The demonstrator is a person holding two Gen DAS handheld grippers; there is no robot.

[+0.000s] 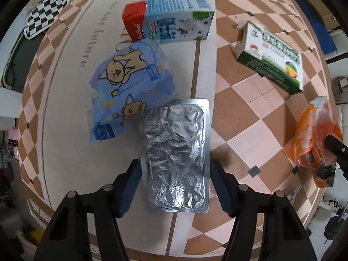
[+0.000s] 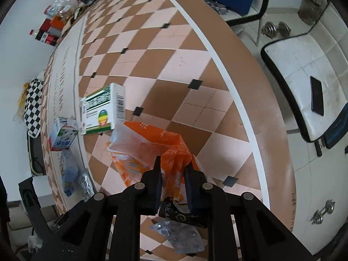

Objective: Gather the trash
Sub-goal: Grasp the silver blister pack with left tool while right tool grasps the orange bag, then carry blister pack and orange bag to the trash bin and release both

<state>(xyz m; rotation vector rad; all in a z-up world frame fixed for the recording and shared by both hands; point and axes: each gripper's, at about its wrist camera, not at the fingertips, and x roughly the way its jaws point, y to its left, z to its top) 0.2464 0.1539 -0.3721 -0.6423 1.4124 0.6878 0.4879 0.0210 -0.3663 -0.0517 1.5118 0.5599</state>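
Note:
A silver foil blister pack lies flat on the table between the fingers of my left gripper, whose pads sit against its two long edges. Behind it are a blue bear-print wrapper, a blue and red milk carton and a green and white medicine box. My right gripper is shut on a bunched fold of an orange plastic bag, which stands on the table near the medicine box. A crumpled clear wrapper lies under the right gripper.
The checkered tablecloth ends at a curved table edge on the right. Beyond it stands a white chair with a phone on it, and dumbbells lie on the floor. A black and white checkered cloth lies at the far left.

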